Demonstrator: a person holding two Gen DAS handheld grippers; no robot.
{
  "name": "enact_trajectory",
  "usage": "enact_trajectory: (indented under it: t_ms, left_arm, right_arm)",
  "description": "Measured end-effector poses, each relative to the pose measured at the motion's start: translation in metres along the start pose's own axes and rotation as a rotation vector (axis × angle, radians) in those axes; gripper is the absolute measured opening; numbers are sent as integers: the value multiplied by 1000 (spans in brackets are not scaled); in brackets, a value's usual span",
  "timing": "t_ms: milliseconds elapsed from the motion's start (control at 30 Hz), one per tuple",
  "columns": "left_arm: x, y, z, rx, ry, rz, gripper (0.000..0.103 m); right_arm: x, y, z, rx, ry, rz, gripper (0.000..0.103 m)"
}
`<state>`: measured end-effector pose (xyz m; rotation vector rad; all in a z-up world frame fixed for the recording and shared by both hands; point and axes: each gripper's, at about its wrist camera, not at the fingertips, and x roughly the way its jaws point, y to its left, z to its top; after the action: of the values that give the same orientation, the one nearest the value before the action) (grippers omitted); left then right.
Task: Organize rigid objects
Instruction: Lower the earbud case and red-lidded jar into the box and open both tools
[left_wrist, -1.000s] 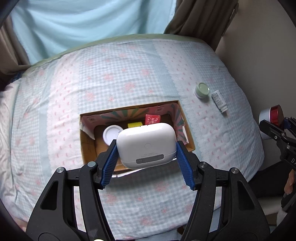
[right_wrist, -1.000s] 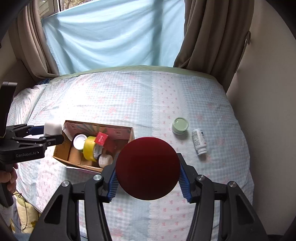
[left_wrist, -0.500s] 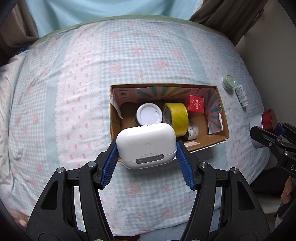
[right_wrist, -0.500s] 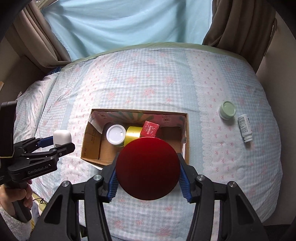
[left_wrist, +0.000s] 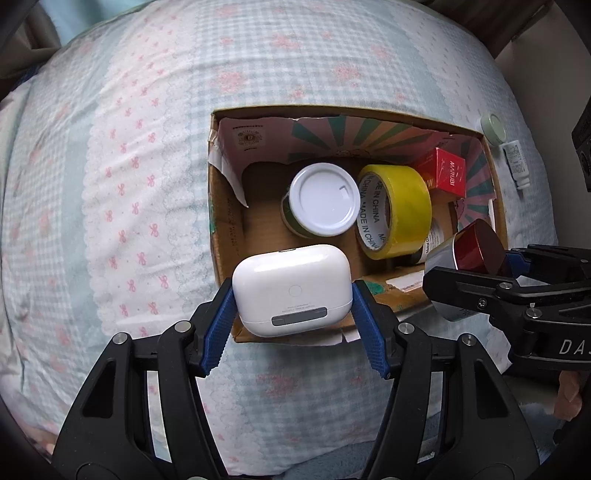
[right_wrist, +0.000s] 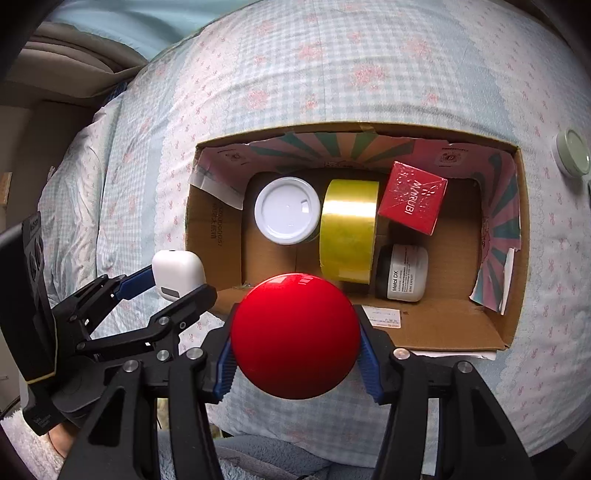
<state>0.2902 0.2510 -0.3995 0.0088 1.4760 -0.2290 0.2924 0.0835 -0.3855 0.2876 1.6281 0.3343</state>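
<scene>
Grip check: left hand-held gripper (left_wrist: 293, 317) clamped on white earbud case (left_wrist: 291, 290), long axis crosswise between the pads, over the cardboard box (left_wrist: 221, 236) near edge. Right hand-held gripper (right_wrist: 295, 350) clamped on red-lidded jar (right_wrist: 295, 334), lid toward camera. Four items boxed; green-lidded jar (left_wrist: 493, 127) and small bottle (left_wrist: 517, 166) remain on bed.
</scene>
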Motion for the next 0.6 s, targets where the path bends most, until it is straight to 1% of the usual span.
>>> enact_trajectory:
  t_ms: [100, 200, 300, 400, 433, 467, 500, 533, 567, 600]
  left_arm:
    - [15, -2, 4, 38, 38, 20, 58]
    - [26, -6, 8, 69, 60, 30, 58]
    - [32, -11, 12, 105, 68, 32, 58]
    - [36, -14, 16, 121, 80, 17, 60]
    - [36, -14, 17, 124, 83, 0, 65]
    - [36, -15, 18, 126, 85, -10, 87]
    - [34, -15, 18, 128, 78, -18, 102]
    - [31, -15, 17, 128, 62, -33, 102]
    - [29, -15, 17, 127, 59, -43, 102]
    - [29, -15, 17, 125, 60, -46, 102]
  right_arm:
    - [15, -4, 5, 26, 37, 1, 51]
    - [29, -9, 13, 58, 70, -1, 51]
    - [39, -18, 19, 121, 104, 36, 51]
    - [44, -22, 27, 169, 115, 64, 51]
    - [45, -23, 30, 181, 111, 69, 51]
    - [45, -23, 32, 193, 108, 79, 51]
    - [45, -24, 33, 202, 102, 89, 54]
    - [44, -24, 34, 211, 89, 94, 57]
    - [41, -24, 34, 218, 76, 85, 73]
    - [40, -25, 34, 221, 64, 70, 94]
